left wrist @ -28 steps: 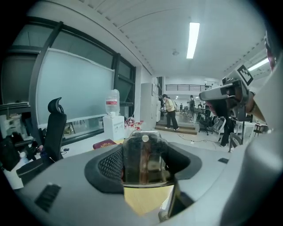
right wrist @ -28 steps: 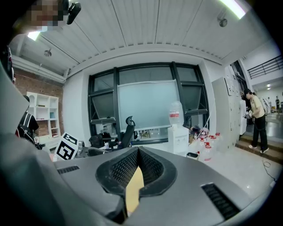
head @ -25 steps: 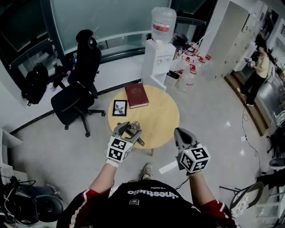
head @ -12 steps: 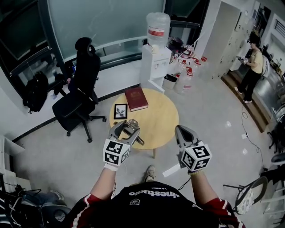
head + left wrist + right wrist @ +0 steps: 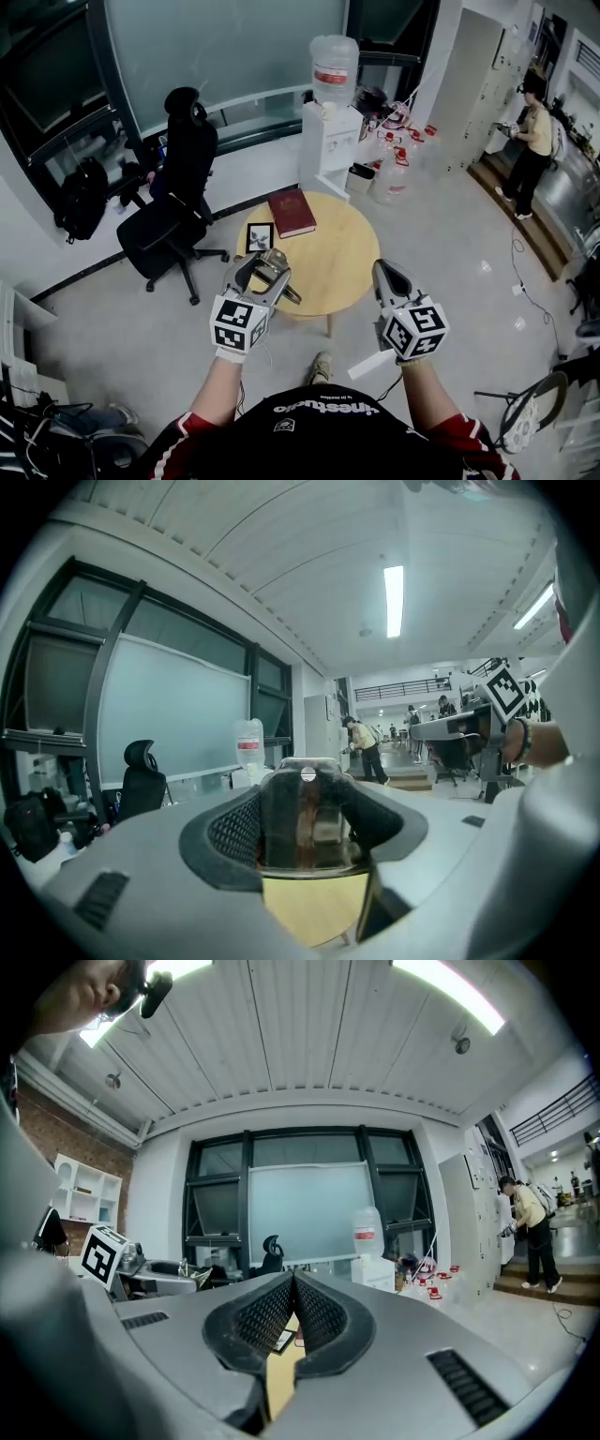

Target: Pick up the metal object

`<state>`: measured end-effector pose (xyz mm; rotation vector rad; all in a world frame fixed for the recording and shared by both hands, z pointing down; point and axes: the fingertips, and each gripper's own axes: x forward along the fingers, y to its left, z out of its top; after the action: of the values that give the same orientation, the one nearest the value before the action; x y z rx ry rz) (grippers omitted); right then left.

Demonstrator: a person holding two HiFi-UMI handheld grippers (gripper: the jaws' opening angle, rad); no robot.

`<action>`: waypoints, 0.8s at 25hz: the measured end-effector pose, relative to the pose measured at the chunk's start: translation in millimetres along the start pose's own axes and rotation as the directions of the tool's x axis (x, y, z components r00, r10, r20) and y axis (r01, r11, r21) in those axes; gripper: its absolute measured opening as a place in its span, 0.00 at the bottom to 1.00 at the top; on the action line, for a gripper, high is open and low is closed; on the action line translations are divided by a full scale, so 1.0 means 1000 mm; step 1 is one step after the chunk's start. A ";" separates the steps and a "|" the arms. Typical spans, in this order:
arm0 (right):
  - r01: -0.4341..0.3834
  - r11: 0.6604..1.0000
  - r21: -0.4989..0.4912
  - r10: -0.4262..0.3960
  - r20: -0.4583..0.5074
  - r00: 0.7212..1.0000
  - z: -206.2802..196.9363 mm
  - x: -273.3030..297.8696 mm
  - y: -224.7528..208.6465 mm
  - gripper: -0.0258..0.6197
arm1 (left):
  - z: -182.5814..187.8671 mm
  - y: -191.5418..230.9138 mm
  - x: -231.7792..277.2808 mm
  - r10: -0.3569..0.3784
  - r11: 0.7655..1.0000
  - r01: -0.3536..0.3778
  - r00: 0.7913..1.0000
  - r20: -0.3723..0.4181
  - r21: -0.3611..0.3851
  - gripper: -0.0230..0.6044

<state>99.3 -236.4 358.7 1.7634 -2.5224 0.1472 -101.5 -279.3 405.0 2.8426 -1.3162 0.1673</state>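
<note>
A shiny metal object (image 5: 276, 271) with a flat reflective face (image 5: 305, 813) sits between the jaws of my left gripper (image 5: 265, 269), which is shut on it above the near left edge of the round wooden table (image 5: 337, 253). In the left gripper view the metal fills the gap between the black pads (image 5: 234, 829). My right gripper (image 5: 387, 278) hangs over the table's near right edge, jaws pressed together with nothing between them. Its ribbed pads (image 5: 317, 1315) meet in the right gripper view.
On the table lie a red book (image 5: 292, 213) and a small framed picture (image 5: 259, 237). A black office chair (image 5: 173, 202) stands to the left, a water dispenser (image 5: 330, 127) behind the table. A person (image 5: 526, 150) stands far right. Spare water bottles (image 5: 396, 173) sit on the floor.
The view has shifted slightly: both grippers have drifted a little nearer me and the table sits a bit farther. The left gripper keeps its hold on the metal object.
</note>
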 end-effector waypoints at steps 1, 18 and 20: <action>-0.001 1.000 -0.001 0.001 0.003 1.000 0.001 -0.001 0.001 0.09 | 0.002 0.000 -0.002 0.002 1.000 -0.002 1.000 0.003 0.002 0.51; -0.015 1.000 -0.013 0.014 -0.021 1.000 -0.009 -0.014 0.020 0.09 | 0.012 0.001 -0.027 0.032 0.999 -0.031 0.998 0.051 -0.020 0.51; -0.014 1.000 -0.017 0.013 -0.028 1.000 -0.012 -0.014 0.021 0.09 | 0.010 0.004 -0.029 0.036 0.999 -0.035 0.998 0.055 -0.023 0.51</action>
<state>83.9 -215.1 368.1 1.7263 -2.5093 0.1498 -121.8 -260.0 392.0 2.8266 -1.3696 0.0744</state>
